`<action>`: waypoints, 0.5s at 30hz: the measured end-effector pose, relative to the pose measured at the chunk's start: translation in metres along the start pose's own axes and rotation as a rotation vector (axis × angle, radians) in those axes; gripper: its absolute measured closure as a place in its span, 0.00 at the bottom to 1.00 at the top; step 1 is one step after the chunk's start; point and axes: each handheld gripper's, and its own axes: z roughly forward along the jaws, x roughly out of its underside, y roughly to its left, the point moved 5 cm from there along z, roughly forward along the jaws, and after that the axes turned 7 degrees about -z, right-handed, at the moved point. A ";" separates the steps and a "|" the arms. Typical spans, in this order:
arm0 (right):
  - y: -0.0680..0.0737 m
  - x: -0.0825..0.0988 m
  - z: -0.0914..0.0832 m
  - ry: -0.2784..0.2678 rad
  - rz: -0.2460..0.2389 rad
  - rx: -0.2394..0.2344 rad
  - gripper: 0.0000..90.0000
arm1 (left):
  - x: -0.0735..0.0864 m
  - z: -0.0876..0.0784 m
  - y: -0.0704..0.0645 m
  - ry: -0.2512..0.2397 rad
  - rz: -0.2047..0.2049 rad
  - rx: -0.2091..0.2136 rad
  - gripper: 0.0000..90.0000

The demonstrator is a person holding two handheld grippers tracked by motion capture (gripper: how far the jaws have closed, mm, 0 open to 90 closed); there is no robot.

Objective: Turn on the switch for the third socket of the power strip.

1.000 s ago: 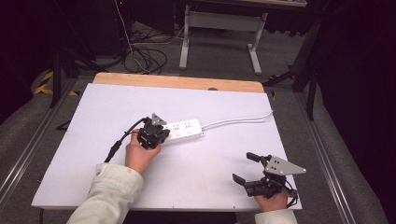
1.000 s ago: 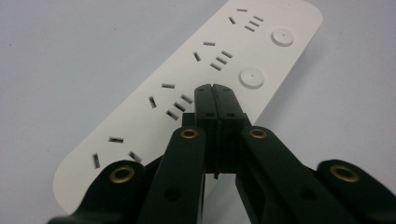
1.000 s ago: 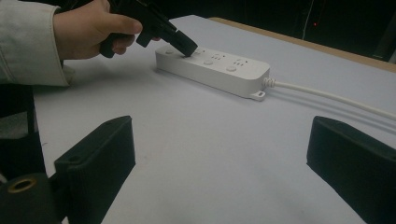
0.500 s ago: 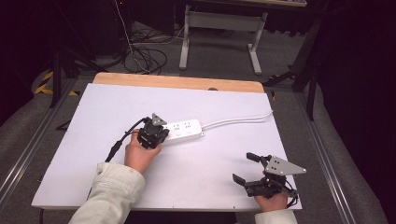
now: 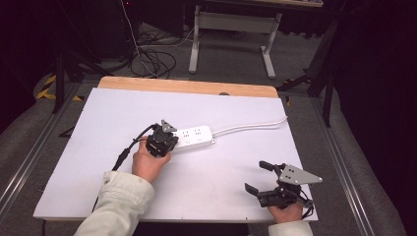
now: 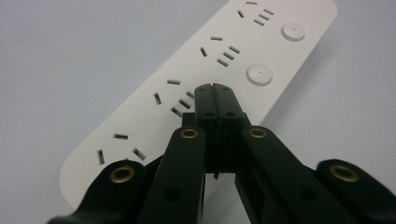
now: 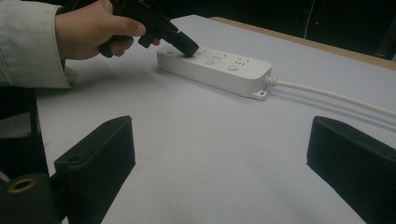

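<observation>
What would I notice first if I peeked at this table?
Probably the white power strip lying near the middle of the white table, its cord trailing off toward the right edge. The left gripper, jaws pressed together, pokes down on the strip's left end. Over at the near right corner, the right gripper sits with its jaws wide apart, holding nothing.

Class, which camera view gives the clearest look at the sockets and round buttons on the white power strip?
The left gripper view: the power strip lies close, with socket slots and two round buttons sharp beyond the shut left tongs. The high view shows the strip small, with its cord. The right gripper view shows it side-on and farther off.
</observation>
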 end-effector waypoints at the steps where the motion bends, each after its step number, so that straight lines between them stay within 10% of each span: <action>1: 0.000 0.000 0.000 0.000 0.000 0.000 0.09 | 0.000 0.000 0.000 0.002 0.002 0.002 1.00; 15: -0.001 0.001 0.000 0.000 0.006 -0.001 0.09 | 0.000 -0.004 0.003 0.013 -0.019 0.037 1.00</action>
